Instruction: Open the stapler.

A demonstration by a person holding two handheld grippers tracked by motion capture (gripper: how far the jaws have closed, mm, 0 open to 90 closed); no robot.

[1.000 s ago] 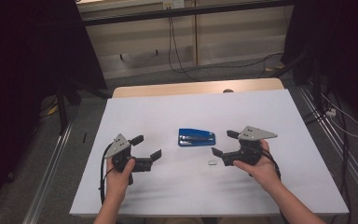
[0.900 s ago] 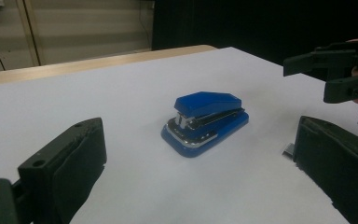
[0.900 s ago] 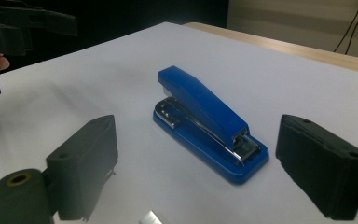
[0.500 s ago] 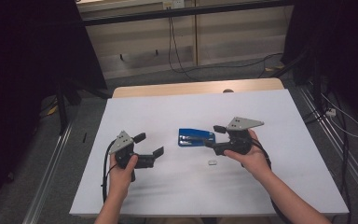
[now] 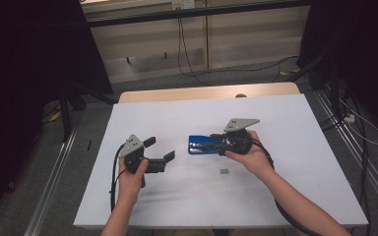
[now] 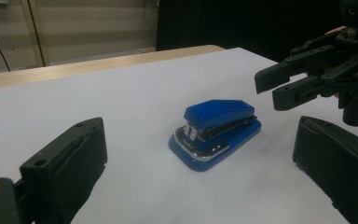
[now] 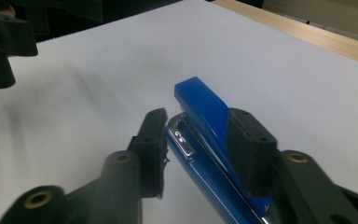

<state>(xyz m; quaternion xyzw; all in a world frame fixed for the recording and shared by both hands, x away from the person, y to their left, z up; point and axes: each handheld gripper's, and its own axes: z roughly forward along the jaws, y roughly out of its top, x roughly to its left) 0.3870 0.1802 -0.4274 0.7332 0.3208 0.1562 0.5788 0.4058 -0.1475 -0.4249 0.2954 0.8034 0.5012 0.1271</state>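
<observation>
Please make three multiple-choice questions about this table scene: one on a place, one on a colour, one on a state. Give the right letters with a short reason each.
1. Where does the small grey piece lie?
A. on the stapler
B. on the white table, nearer the person than the stapler
C. in the left gripper

2. What colour is the stapler?
A. blue
B. red
C. black

3. How are the left gripper jaws?
A. closed on the stapler
B. wide apart with nothing between them
C. closed on the grey piece

Answers: B, it rests alone on the table; A, blue body with a metal front; B, both pads stand apart over bare table.
</observation>
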